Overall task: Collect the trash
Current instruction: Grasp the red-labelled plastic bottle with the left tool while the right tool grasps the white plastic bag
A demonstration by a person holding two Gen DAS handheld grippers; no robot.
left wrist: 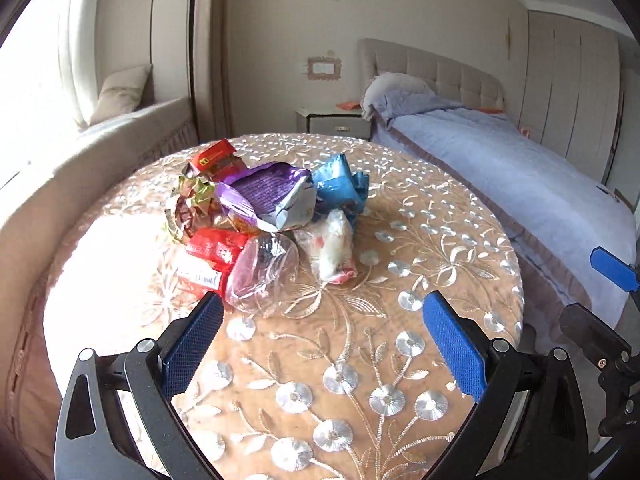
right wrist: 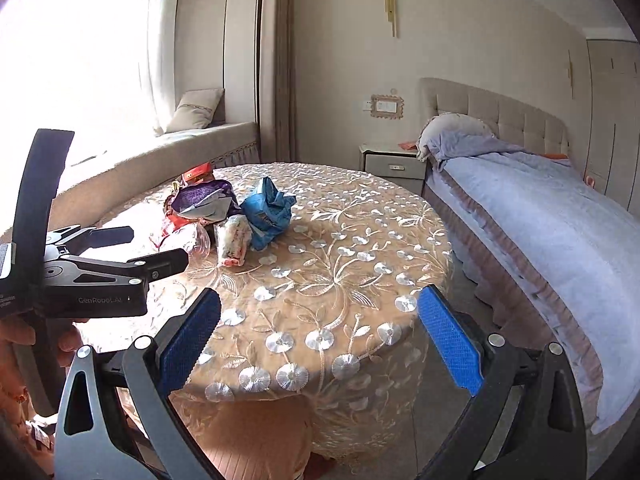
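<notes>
Both grippers, left gripper (left wrist: 322, 320) and right gripper (right wrist: 318, 320), hover empty with fingers spread wide, apparently readying for the wrapper pile (left wrist: 256, 216) heaped on the tabletop (left wrist: 360, 360).

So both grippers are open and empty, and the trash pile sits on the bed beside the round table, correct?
Not quite. The trash pile sits on the round table, not on the bed; the left wrist view shows this. The rest holds: left gripper and right gripper are both open and empty.

Glossy crinkled plastic wrappers (left wrist: 256, 216) are heaped on a round table (left wrist: 360, 360) draped in shiny embroidered cloth.
</notes>
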